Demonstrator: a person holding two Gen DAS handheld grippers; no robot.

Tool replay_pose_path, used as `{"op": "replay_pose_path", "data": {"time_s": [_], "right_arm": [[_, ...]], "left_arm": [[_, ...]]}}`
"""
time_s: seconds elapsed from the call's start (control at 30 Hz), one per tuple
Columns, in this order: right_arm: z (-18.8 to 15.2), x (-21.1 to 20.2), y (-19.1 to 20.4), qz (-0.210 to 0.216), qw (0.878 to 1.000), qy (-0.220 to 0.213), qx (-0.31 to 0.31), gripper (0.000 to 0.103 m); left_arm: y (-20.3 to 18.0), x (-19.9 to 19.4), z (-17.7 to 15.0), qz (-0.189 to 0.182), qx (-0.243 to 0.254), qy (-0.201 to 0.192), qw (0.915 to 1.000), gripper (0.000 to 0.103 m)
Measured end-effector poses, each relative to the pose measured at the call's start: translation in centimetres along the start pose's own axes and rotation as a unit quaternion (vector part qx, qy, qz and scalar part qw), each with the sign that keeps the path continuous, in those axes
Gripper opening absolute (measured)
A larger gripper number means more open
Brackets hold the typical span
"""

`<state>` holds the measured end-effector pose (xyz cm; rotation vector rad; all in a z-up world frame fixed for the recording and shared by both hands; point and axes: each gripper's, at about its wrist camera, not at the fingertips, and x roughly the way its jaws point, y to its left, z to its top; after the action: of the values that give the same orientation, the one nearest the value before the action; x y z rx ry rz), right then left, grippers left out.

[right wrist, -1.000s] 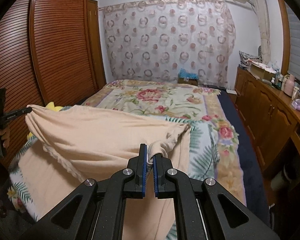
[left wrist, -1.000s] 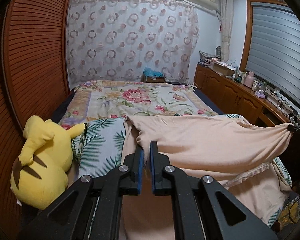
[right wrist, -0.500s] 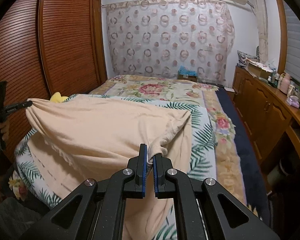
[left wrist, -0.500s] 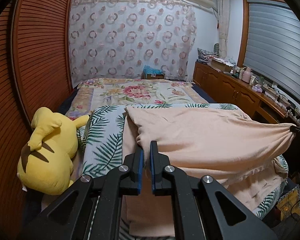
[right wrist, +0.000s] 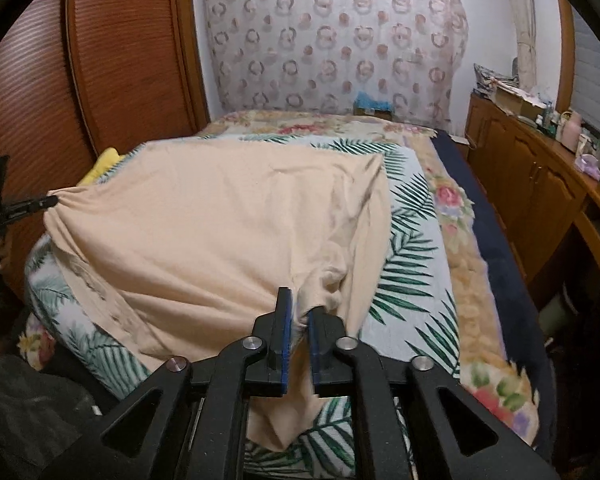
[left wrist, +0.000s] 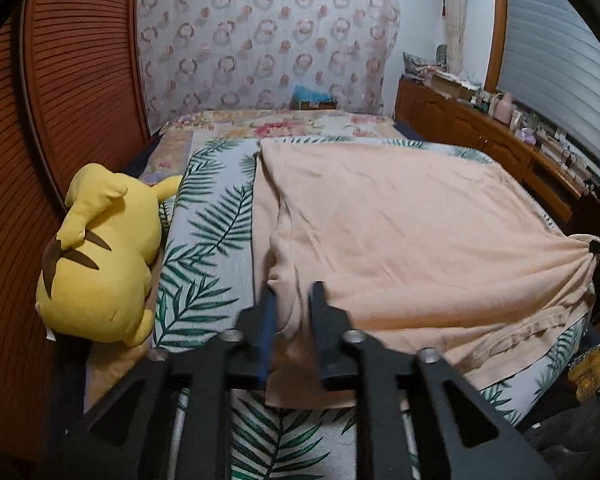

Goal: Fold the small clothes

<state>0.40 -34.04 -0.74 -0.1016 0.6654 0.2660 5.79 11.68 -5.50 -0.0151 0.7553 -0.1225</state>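
Left claw (left wrist: 292, 312) spread, peach cotton garment (left wrist: 400, 232) loose between its fingers; right claw (right wrist: 298, 316) likewise parted. Garment lies folded beside yellow plush toy (left wrist: 100, 256). Withdraw straight back, avoiding snags.

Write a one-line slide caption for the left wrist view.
Left hand-held gripper open astride a corner of the peach garment spread on the leaf-print bedcover, yellow plush toy alongside.
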Motion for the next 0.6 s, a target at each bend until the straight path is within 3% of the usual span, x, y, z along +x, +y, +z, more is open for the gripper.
{"op": "replay_pose_path", "data": {"time_s": [0.07,0.17,0.27,0.5,0.53,0.57,0.6], "right_arm": [[0.4,0.2,-0.1,-0.01,1.0,0.001,0.003,0.023],[1.2,0.2,-0.3,-0.025,1.0,0.001,0.009,0.046],[2.0,0.2,0.0,-0.032,0.999,-0.007,0.004,0.057],[2.3,2.7,2.0,-0.025,0.999,-0.018,-0.009,0.058],[2.3,3.4,2.2,-0.021,1.0,-0.018,-0.01,0.058],[2.5,4.1,2.7,-0.016,1.0,-0.014,-0.013,0.058],[2.5,4.8,3.0,-0.01,1.0,-0.011,-0.015,0.058]], "left_arm": [[0.2,-0.1,-0.3,-0.003,-0.003,-0.002,1.0,0.042],[0.5,-0.1,-0.6,-0.01,-0.01,0.004,0.9999,0.042],[0.4,0.3,-1.1,-0.015,-0.009,0.017,0.9997,0.042],[0.2,1.6,-2.1,-0.017,-0.004,0.043,0.9989,0.044],[0.2,1.7,-2.2,-0.017,-0.004,0.046,0.9988,0.049],[0.1,1.8,-2.4,-0.017,-0.004,0.047,0.9987,0.066],[0.1,1.8,-2.4,-0.018,-0.006,0.047,0.9987,0.076]]}}
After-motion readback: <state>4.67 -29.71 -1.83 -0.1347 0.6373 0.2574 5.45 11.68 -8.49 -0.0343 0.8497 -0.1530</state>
